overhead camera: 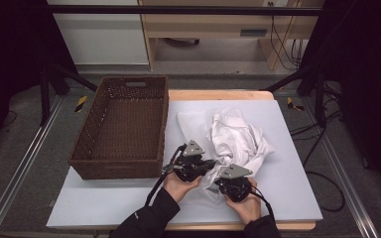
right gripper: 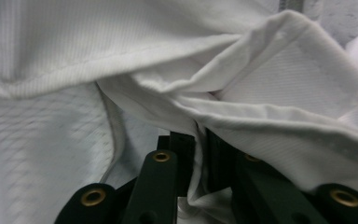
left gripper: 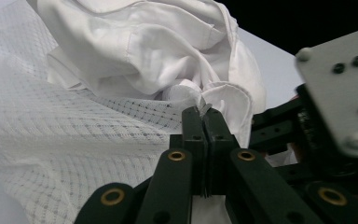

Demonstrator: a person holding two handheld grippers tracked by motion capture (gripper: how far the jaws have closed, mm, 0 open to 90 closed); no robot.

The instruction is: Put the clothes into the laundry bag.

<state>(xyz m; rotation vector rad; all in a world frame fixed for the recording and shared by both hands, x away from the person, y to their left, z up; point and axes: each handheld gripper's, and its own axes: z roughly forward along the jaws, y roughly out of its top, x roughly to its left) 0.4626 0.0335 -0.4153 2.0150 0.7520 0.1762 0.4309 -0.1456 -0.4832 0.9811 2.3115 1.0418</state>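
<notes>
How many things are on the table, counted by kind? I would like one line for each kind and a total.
Brown woven wicker basket: 1
White crumpled cloth garment: 1
White mesh fabric piece: 1
Black two-jaw gripper: 2, the left gripper and the right gripper, each closed on the white garment
Total: 5

Brown wicker basket [overhead camera: 121, 128], empty, at centre left of frame on a pale blue-grey table top [overhead camera: 287, 188]. Crumpled white garment [overhead camera: 238, 136] heaped at centre, just right of the basket. Left gripper [overhead camera: 191, 166] and right gripper [overhead camera: 234, 182] at the garment's lower edge, close together, each held by a hand in a dark sleeve [overhead camera: 149, 220] entering from the bottom.
</notes>
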